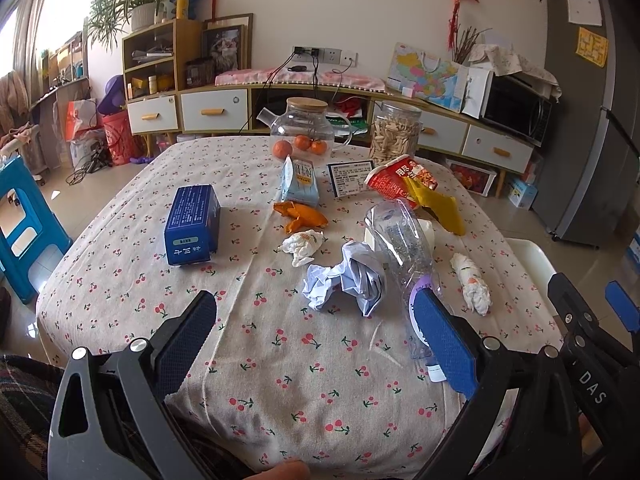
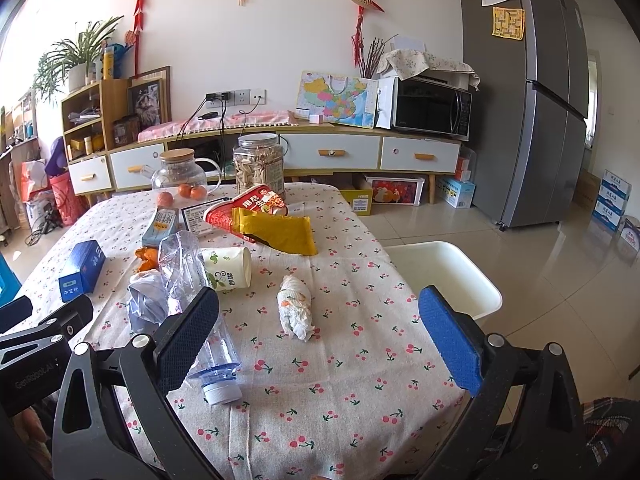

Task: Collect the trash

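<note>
- Left gripper (image 1: pixel 316 322): lower centre of the left wrist view, jaws spread wide, nothing between them; only cherry-print tablecloth (image 1: pixel 132 280) shows in the gap.
- Right gripper (image 2: pixel 320 316): lower centre of the right wrist view, jaws likewise released and empty, above the cloth near the table's edge.
- Crushed clear plastic bottle (image 2: pixel 192 280): lying on its side at left centre, white cap toward the bottom of the frame, just beside the right gripper's left finger.
- Crumpled pale-blue paper (image 1: pixel 348 280): centre of the left view, touching the bottle.
- Rolled tissue wad (image 2: pixel 296 308): centre of the right view, apart from the bottle.
- Second white tissue (image 1: pixel 302 246) and orange peel (image 1: pixel 300 216): mid-frame, near each other.
- Tipped paper cup (image 2: pixel 228 268): behind the bottle, on its side.
- Yellow wrapper (image 2: pixel 280 230) and red noodle cup (image 2: pixel 244 208): upper centre, overlapping.
- Blue box (image 1: pixel 192 224): centre left.
- White bin (image 2: pixel 444 276): right of centre, on the floor just beside the table edge.
- Glass teapot (image 1: pixel 304 124) and clear jar (image 1: pixel 394 132): far end of the table.
</note>
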The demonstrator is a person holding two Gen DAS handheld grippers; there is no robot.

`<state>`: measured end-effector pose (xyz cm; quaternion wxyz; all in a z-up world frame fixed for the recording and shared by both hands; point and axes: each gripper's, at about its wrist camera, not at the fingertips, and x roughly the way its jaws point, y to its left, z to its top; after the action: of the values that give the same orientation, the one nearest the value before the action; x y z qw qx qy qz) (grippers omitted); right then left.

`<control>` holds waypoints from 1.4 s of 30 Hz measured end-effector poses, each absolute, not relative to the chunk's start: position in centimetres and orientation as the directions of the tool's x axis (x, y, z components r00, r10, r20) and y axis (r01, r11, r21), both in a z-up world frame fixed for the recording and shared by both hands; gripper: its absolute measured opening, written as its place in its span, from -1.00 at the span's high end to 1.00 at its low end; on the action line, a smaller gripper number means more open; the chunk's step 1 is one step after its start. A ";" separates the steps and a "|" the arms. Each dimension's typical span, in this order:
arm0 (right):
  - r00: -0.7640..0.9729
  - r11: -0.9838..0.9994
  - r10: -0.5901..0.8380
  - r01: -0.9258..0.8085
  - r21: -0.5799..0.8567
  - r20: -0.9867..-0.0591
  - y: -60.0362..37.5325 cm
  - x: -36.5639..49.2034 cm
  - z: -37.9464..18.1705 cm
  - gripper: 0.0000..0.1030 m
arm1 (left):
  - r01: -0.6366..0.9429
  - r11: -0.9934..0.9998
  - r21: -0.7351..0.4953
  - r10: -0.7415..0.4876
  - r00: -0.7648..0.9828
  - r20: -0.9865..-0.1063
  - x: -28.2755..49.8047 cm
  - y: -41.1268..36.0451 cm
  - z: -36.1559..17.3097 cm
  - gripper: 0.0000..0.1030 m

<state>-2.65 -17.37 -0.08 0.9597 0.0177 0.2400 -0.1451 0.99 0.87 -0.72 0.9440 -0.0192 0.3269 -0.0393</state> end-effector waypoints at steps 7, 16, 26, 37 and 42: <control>0.843 0.957 -0.270 0.288 -0.035 -0.466 -17.4 -2.7 -0.1 -0.86 | 0.060 0.996 -0.066 -0.088 0.780 -0.620 1.1 1.0 -0.8 -0.87; 0.842 0.957 -0.270 0.287 -0.035 -0.468 -17.3 -2.7 -0.2 -0.86 | 0.057 0.996 -0.068 -0.087 0.779 -0.621 1.1 1.1 -1.0 -0.87; 0.838 0.957 -0.268 0.287 -0.033 -0.475 -17.2 -2.5 -0.7 -0.86 | 0.053 0.996 -0.070 -0.085 0.774 -0.627 1.4 1.2 -1.3 -0.87; 0.779 0.951 -0.276 0.308 -0.041 -0.564 -18.1 -0.7 -0.4 -0.86 | 0.010 0.993 -0.116 -0.088 0.714 -0.694 3.1 2.0 -2.3 -0.87; 0.740 0.961 -0.227 0.277 -0.021 -0.633 -19.2 1.4 0.3 -0.86 | 0.016 0.994 -0.111 -0.092 0.677 -0.730 4.8 1.1 -2.7 -0.87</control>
<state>1.38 -19.20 0.28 0.9320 0.0372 0.3342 -0.1353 4.76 1.14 -2.70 0.9145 -0.0476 0.4007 -0.0294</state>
